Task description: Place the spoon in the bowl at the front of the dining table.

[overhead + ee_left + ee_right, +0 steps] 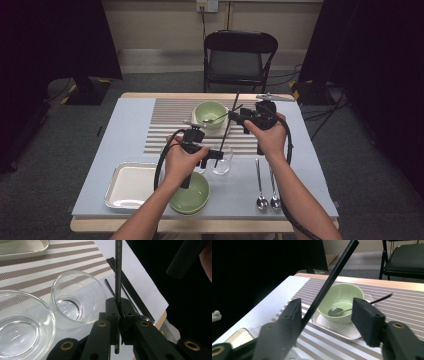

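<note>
Black chopstick [229,125] stands clamped in the left gripper [216,155] above the blue-covered desk [125,130]; the right gripper [235,116] gapes wide beside it, a folding chair [240,52] beyond.

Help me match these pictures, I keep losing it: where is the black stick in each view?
High view: the black stick slants across the centre, rising from the left gripper.
Left gripper view: the stick stands upright at centre, clamped in the jaws.
Right gripper view: the stick runs diagonally from lower left to the top.
Shared landmark: the striped mat.
</note>
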Demonstrator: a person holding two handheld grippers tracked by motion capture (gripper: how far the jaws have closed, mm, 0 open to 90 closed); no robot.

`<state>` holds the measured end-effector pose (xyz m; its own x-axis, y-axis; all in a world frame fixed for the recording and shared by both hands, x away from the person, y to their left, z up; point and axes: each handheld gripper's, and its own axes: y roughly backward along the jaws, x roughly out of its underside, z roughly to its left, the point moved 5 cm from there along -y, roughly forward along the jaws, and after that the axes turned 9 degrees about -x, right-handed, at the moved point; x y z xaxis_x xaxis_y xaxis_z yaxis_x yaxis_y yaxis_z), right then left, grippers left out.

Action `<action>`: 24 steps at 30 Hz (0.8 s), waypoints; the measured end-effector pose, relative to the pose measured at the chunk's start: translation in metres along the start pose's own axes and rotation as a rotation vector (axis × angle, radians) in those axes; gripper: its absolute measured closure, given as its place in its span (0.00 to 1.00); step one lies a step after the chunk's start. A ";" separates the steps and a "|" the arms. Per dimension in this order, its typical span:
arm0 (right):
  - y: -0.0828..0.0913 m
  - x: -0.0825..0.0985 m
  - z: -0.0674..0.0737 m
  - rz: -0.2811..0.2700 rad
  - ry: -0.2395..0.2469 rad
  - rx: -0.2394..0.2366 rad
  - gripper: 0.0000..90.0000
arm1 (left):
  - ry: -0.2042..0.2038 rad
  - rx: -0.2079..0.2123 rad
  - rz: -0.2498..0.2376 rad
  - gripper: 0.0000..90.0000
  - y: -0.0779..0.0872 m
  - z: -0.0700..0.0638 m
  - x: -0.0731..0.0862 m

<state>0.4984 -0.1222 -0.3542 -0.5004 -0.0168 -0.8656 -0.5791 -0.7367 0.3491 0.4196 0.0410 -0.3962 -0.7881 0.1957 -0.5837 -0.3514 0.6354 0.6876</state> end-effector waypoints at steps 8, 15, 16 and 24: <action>0.013 0.009 -0.012 0.021 0.051 0.014 0.36 | 0.007 -0.042 -0.009 0.97 0.011 0.012 -0.004; 0.021 0.021 -0.025 0.052 0.087 0.058 0.32 | 0.017 -0.069 -0.014 0.97 0.018 0.021 -0.005; 0.023 0.023 -0.026 0.056 0.095 0.066 0.32 | 0.016 -0.074 -0.017 0.97 0.019 0.023 -0.006; 0.031 0.038 -0.038 0.078 0.109 0.104 0.28 | 0.031 -0.101 -0.017 0.97 0.026 0.035 -0.008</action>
<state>0.4854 -0.1710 -0.3903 -0.4771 -0.1487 -0.8662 -0.6075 -0.6564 0.4473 0.4341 0.0819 -0.3889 -0.7960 0.1616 -0.5833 -0.4130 0.5594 0.7187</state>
